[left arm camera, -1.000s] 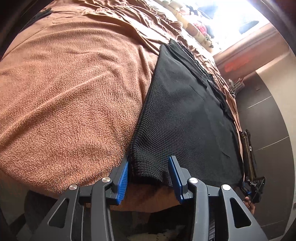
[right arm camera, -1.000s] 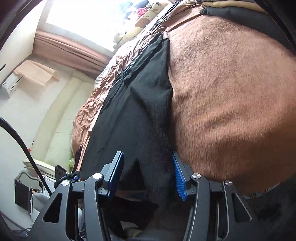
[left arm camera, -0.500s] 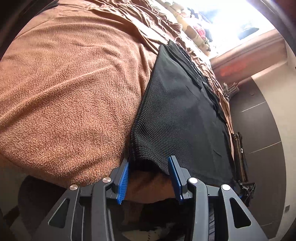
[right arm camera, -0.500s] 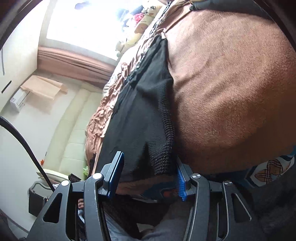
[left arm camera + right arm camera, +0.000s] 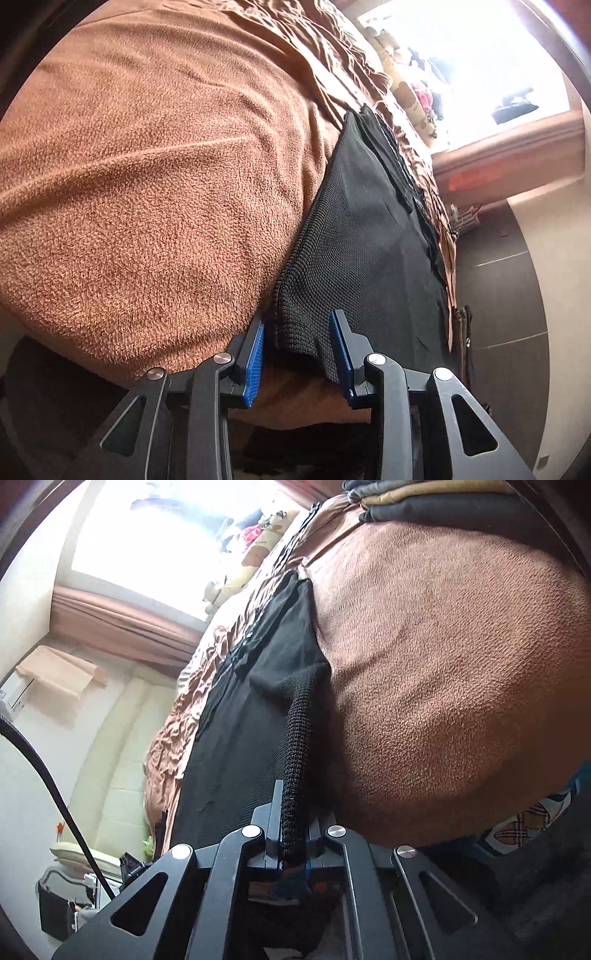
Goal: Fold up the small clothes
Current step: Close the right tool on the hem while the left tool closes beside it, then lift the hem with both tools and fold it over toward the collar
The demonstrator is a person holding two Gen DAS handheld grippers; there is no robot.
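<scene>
A black knitted garment (image 5: pixel 362 236) lies flat on a brown fleece blanket (image 5: pixel 155 177) over a bed. In the left wrist view my left gripper (image 5: pixel 297 350) is open, its blue pads on either side of the garment's near corner, which hangs over the bed edge. In the right wrist view my right gripper (image 5: pixel 293 843) is shut on the other near edge of the black garment (image 5: pixel 236 746), and the pinched knitted hem stands up as a ridge (image 5: pixel 299 731).
Folded dark and tan clothes (image 5: pixel 424 498) are stacked at the far end of the brown blanket (image 5: pixel 443 657). Stuffed toys (image 5: pixel 410 96) sit by the bright window. A black cable (image 5: pixel 40 768) hangs at the left. A patterned cloth (image 5: pixel 524 827) shows below the bed edge.
My right gripper has closed on the garment's near hem and lifted it into a ridge. My left gripper stays open around the other corner, shifted slightly closer.
</scene>
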